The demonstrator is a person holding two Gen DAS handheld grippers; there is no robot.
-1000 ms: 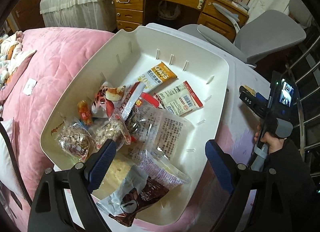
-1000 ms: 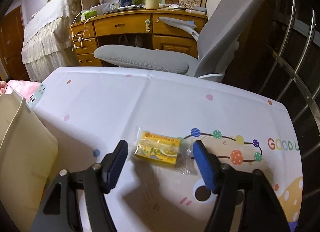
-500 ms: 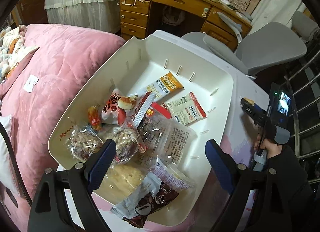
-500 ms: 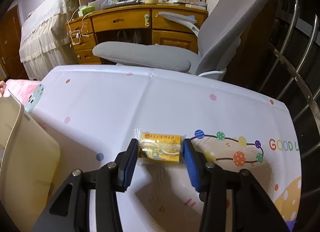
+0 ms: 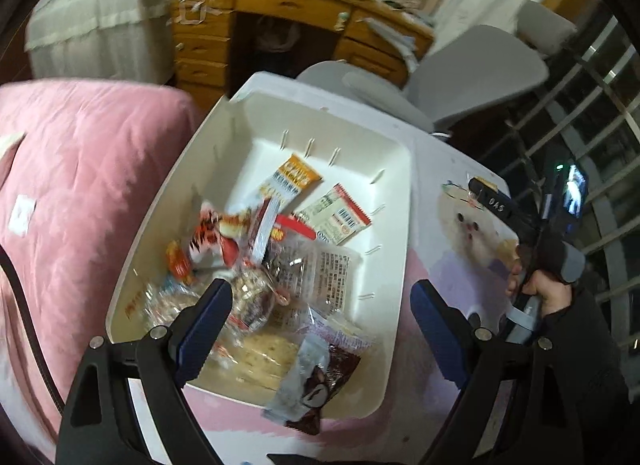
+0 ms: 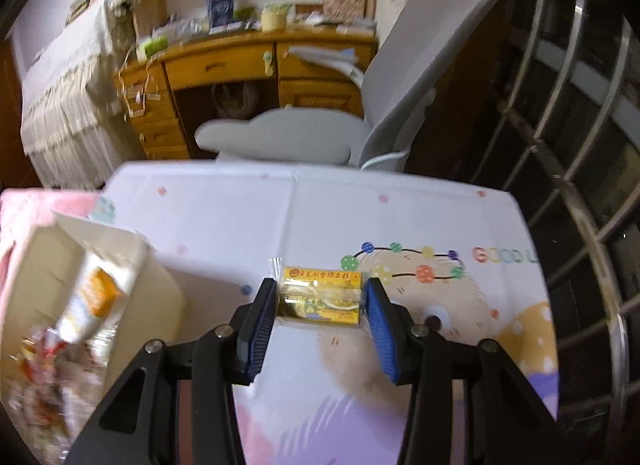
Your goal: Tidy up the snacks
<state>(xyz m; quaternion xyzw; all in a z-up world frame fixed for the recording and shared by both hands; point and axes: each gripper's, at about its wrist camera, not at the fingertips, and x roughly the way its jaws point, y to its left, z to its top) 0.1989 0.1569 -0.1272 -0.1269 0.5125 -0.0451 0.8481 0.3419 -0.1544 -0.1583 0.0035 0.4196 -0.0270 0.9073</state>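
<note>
Right wrist view: right claw (image 6: 320, 297) clamped on a small yellow foil-wrapped snack packet (image 6: 320, 296), its blue pads (image 6: 378, 329) pressing both short ends; the jaws have just been closing onto it. Packet appears lifted above the white cartoon-printed surface (image 6: 320, 217) (contact hard to judge). White plastic bin (image 6: 132, 249) sits at left, blurred. Left wrist view: left claw (image 5: 320, 329) spread wide, nothing between its pads, hovering over the bin (image 5: 400, 265), which holds mixed snack packets (image 5: 288, 261). Bin lies on the surface beside a pink quilted bed (image 5: 80, 185). Grey office chair (image 5: 460, 77) stands behind.
</note>
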